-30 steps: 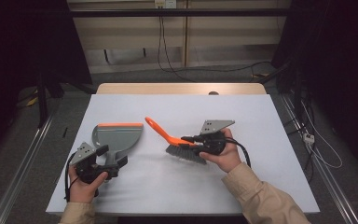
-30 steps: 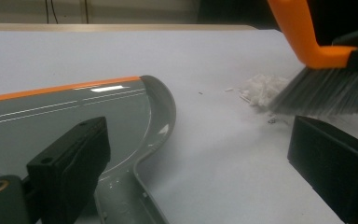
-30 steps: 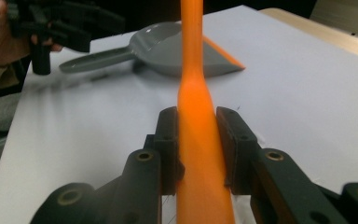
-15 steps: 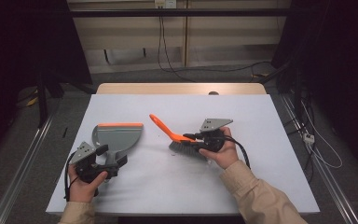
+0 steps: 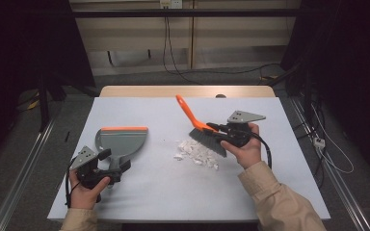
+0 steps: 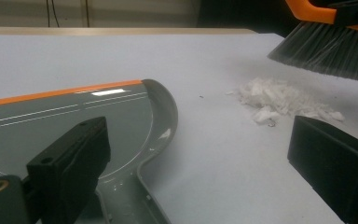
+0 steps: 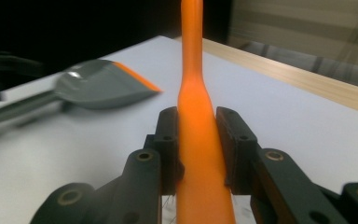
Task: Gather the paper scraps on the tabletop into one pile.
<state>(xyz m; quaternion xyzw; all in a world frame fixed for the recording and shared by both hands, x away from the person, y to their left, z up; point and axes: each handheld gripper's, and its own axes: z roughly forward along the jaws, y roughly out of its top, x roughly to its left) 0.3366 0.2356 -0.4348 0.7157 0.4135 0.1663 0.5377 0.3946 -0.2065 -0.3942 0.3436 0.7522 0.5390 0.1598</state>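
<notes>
The little heap of white scraps (image 5: 196,152) lies on the pale table (image 5: 173,192) between my two tools, and it is what the work turns on. Just beyond it on my right side hangs the brush (image 5: 207,138), bristles down and clear of the tabletop, its orange handle slanting up and away from me. My right gripper (image 5: 215,129) is clamped on that handle; in the right gripper view the pads (image 7: 170,140) press it from both sides. The grey dustpan (image 5: 120,142) rests flat on the table to the left of the scraps, well apart from them, its orange lip turned toward the far edge rather than toward the heap, and its stem running back to my left gripper (image 5: 112,166). In the left gripper view the jaws stand wide on either side of that stem, so I read that one as released, not grasping. The sweep I judge comes next runs leftward, from brush across the heap to the pan, so the pan's lip would first need turning to face the scraps.
</notes>
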